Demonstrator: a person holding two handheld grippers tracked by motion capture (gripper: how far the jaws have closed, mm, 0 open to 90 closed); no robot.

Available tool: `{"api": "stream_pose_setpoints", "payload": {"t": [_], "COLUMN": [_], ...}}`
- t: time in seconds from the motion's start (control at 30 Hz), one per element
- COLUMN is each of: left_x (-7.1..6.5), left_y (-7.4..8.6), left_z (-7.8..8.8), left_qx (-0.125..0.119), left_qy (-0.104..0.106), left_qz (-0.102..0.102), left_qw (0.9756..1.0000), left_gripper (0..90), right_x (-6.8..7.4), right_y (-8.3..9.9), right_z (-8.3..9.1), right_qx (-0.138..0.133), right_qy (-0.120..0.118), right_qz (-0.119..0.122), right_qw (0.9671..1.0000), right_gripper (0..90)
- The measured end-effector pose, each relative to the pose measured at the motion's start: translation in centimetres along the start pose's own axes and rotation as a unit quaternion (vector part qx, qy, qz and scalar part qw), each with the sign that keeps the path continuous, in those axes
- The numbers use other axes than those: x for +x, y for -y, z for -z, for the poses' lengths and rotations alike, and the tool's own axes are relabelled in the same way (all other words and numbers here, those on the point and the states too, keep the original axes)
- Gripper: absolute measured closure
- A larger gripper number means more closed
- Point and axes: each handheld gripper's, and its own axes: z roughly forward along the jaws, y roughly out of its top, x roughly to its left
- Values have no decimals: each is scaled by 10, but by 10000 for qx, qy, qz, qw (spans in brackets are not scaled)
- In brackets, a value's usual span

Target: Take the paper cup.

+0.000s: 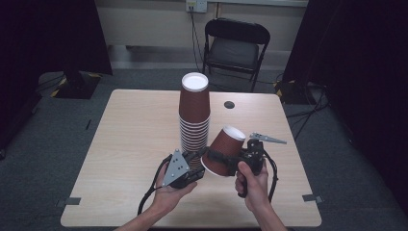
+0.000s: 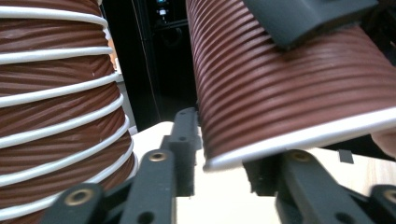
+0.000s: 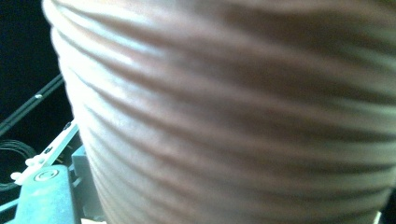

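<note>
High view is showing you holding a claw in each hand over the near half of the light wooden counter (image 1: 134, 144). Your right claw (image 1: 226, 161) is gripping a single brown ribbed paper cup (image 1: 225, 150) by its wall, one jaw lying across the outside of the cup; the cup is tilting, its white rim pointing down and toward you and its white base pointing up and away, clear of the counter. Just to its left, the tall stack of brown paper cups (image 1: 194, 120) is standing upright, upside down, with a white base on top.

Your left claw (image 1: 196, 159) is sitting low between the foot of the stack and the tilted cup. Left gripper view is showing its jaws reaching around the rim of the held cup (image 2: 289, 88), one jaw outside the wall and the other below the rim, with the stack (image 2: 56, 107) close beside them; whether the pads are pressing on the cup I cannot tell. Right gripper view is looking straight onto the ribbed wall of the cup (image 3: 233, 116), very close and blurred.

Beyond the counter, a black folding chair (image 1: 235, 48) is standing against the wall.
</note>
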Motion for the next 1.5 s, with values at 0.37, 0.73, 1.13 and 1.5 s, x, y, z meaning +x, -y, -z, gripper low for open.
{"api": "stream_pose_setpoints", "payload": {"t": [0.37, 0.73, 1.13, 1.5], "left_x": [0, -1, 1, 3], "left_y": [3, 11, 12, 16], "left_z": [0, -1, 1, 3], "left_qx": [-206, -203, -271, -379], "left_qy": [-284, -374, -310, -258], "left_qz": [-101, -322, -164, 85], "left_qw": [9993, 9986, 9990, 9989], "left_gripper": [718, 755, 784, 803], "right_x": [2, 0, 0, 3], "right_y": [5, 10, 12, 11], "right_z": [-12, -15, -17, -17], "right_qx": [134, 309, 282, 239], "right_qy": [-5, 73, -20, 95], "right_qz": [-119, -142, -141, 149], "right_qw": [9998, 9994, 9995, 9996], "right_gripper": [150, 149, 127, 125]}}
